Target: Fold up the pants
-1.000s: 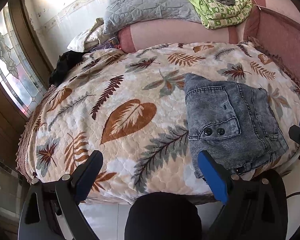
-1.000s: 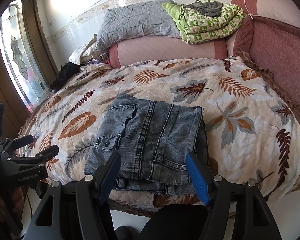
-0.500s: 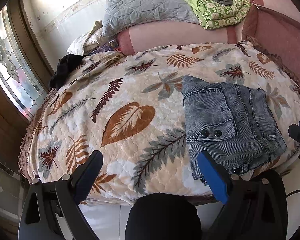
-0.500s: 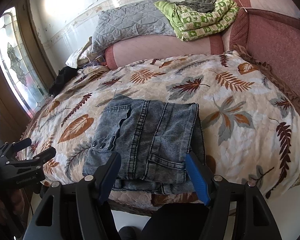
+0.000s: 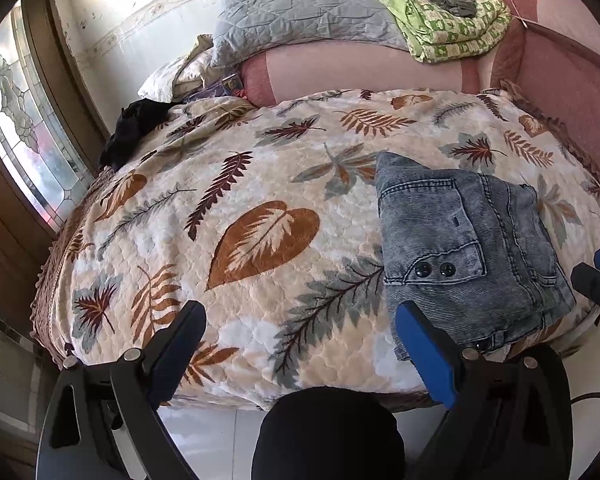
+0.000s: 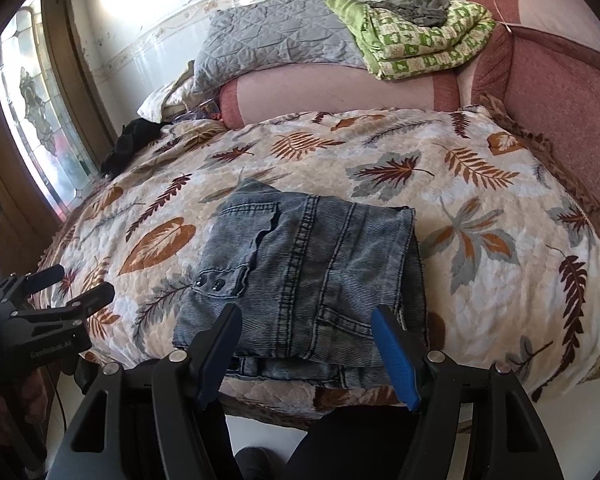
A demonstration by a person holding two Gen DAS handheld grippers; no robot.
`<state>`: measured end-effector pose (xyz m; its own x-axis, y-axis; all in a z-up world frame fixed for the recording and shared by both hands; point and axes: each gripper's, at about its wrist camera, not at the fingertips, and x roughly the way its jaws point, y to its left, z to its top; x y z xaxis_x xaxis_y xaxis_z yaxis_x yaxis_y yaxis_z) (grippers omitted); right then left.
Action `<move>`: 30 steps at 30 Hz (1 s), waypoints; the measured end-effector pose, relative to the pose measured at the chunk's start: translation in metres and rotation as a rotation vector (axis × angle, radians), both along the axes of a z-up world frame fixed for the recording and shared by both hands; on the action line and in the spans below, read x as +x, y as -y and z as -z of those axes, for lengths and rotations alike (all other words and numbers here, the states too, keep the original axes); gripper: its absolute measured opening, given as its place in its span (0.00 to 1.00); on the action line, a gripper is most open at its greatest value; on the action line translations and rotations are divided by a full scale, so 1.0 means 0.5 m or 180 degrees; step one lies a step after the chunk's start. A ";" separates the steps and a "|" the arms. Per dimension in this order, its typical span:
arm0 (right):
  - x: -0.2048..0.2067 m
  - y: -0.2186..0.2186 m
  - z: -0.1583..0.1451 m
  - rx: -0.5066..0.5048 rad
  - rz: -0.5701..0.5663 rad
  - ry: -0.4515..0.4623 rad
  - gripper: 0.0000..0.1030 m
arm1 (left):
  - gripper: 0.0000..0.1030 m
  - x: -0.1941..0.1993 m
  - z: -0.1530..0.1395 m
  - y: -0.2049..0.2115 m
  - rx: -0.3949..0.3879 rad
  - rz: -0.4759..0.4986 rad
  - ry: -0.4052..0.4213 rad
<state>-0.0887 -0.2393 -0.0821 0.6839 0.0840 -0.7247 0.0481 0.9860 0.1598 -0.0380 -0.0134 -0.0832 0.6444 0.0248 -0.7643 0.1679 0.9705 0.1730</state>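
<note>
While the bed [image 6: 480,240] with its leaf quilt fills both views, the pants [image 6: 308,280] lie folded in a neat stack at its near edge. Left tool [image 5: 296,344] hangs off the bed edge left of the pants, fingers apart, empty. Right tool [image 6: 306,344] sits just before the pants, fingers apart, empty.

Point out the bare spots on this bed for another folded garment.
Bare bedspread lies left of the folded jeans, toward the window, and right of them toward the sofa arm. The pillow end is crowded.
</note>
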 end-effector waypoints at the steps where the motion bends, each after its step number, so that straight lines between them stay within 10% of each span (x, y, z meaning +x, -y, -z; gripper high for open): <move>1: 0.000 -0.004 -0.001 -0.0013 -0.0008 0.0000 0.69 | 0.93 0.000 0.001 -0.002 -0.0008 -0.0006 -0.0003; 30: -0.006 -0.001 -0.009 -0.0021 0.0023 0.0020 0.69 | 0.93 -0.001 0.004 -0.001 -0.0007 0.0004 -0.0011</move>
<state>-0.0917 -0.2389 -0.0776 0.6889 0.0743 -0.7210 0.0542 0.9867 0.1535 -0.0386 -0.0131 -0.0850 0.6418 0.0222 -0.7666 0.1697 0.9707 0.1702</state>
